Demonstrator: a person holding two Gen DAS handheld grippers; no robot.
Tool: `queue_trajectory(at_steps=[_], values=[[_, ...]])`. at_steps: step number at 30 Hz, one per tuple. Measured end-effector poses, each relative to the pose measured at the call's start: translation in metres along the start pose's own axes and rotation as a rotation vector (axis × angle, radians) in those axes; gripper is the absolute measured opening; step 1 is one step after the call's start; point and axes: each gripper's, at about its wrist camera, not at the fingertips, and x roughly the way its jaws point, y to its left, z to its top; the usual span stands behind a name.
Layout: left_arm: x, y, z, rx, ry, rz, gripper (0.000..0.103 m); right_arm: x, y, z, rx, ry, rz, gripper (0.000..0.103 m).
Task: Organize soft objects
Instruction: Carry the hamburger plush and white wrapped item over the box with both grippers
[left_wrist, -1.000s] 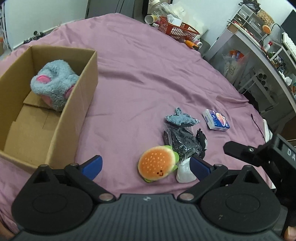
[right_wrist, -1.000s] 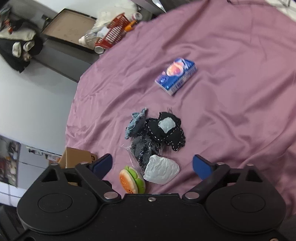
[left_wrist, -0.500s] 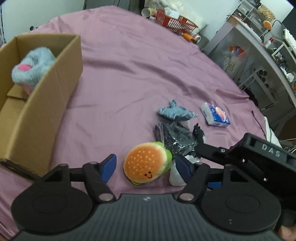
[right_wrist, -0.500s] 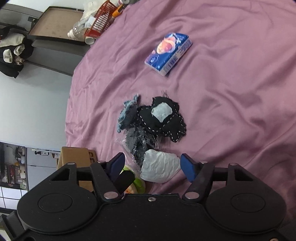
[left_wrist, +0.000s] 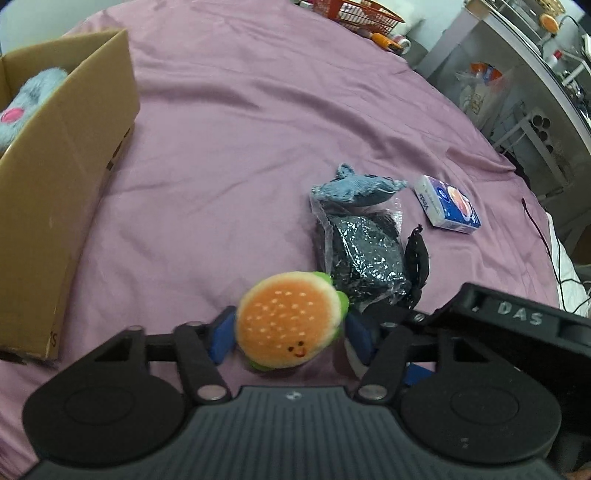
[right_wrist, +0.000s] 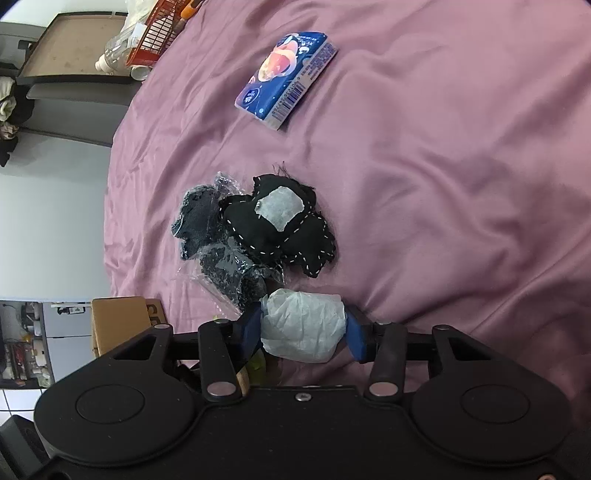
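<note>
**Purple sheet, both grippers pinching soft things**

Pinched between blue pads of left gripper (left_wrist: 290, 334): burger plush (left_wrist: 291, 319), orange bun and smiling face up, green edge showing, low over the purple sheet (left_wrist: 229, 147). Squeezed between pads of right gripper (right_wrist: 303, 328): pale grey soft pouch (right_wrist: 303, 326), bulging out above and below, just beside the burger. Just beyond, in a touching cluster: dark bagged bundle in crinkled clear plastic (left_wrist: 364, 247), blue-grey shark plush (left_wrist: 356, 186) at its far end, black stitched plush (right_wrist: 280, 229) with a pale patch alongside. Farther right, apart from the cluster: blue tissue pack (left_wrist: 448, 205). At left: open cardboard box (left_wrist: 62, 166), grey plush with pink ear (left_wrist: 22, 107) inside.
</note>
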Motion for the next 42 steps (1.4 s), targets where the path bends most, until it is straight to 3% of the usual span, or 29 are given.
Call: queue_trajectory(at_steps=[9,19,22,33,42], values=[[-0.014,0.001,0.001,-0.018,-0.022,-0.022,0.052,-0.017,0.000,-0.006,-0.004,-0.039,-0.023,0.046],[-0.049,0.005,0.002,0.000,-0.082,-0.063,0.052,-0.050,0.023,-0.023,-0.109,-0.148,-0.055,0.046],[-0.061,0.008,0.002,0.004,-0.110,-0.067,0.052,-0.063,0.036,-0.026,-0.153,-0.196,-0.077,0.046],[-0.116,0.032,0.014,-0.008,-0.251,-0.099,0.053,-0.088,0.093,-0.054,-0.301,-0.293,-0.027,0.046],[-0.140,0.061,0.020,-0.057,-0.297,-0.135,0.053,-0.086,0.143,-0.079,-0.412,-0.340,0.008,0.046]])
